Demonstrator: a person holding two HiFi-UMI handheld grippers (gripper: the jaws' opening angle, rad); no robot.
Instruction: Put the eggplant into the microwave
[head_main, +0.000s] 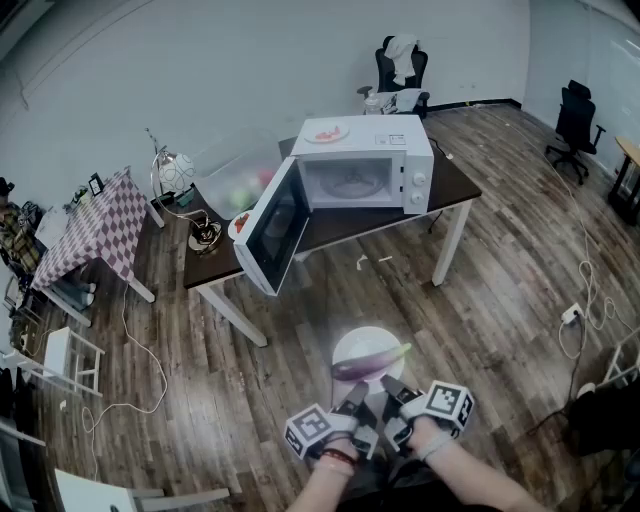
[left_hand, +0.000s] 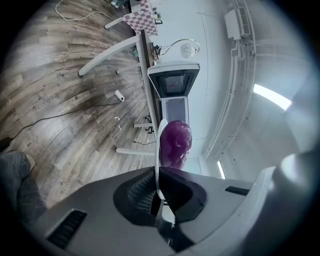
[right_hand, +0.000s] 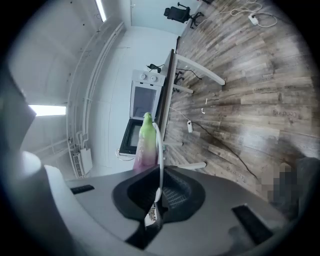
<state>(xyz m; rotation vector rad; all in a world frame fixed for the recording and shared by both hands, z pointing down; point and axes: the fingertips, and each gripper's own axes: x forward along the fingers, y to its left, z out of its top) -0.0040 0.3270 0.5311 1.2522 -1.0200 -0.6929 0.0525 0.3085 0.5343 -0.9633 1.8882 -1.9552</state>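
Note:
A purple eggplant (head_main: 370, 362) with a green stem lies on a white plate (head_main: 358, 343) held low over the wooden floor. My left gripper (head_main: 352, 400) and right gripper (head_main: 392, 388) are both shut on the plate's near rim, side by side. The left gripper view shows the eggplant (left_hand: 175, 145) end-on beside the plate's edge (left_hand: 158, 150), which is pinched in my left gripper (left_hand: 159, 195). In the right gripper view, my right gripper (right_hand: 159, 196) clamps the rim (right_hand: 160, 150), with the eggplant (right_hand: 146, 145) behind. The white microwave (head_main: 365, 165) stands ahead with its door (head_main: 272, 225) swung open to the left.
The microwave stands on a dark table (head_main: 340, 228) with white legs, beside a clear plastic bin (head_main: 235, 175). A small plate (head_main: 327, 133) lies on the microwave's top. A checkered table (head_main: 95, 225) is at left, office chairs (head_main: 400, 65) at the back, and cables and a power strip (head_main: 572, 313) at right.

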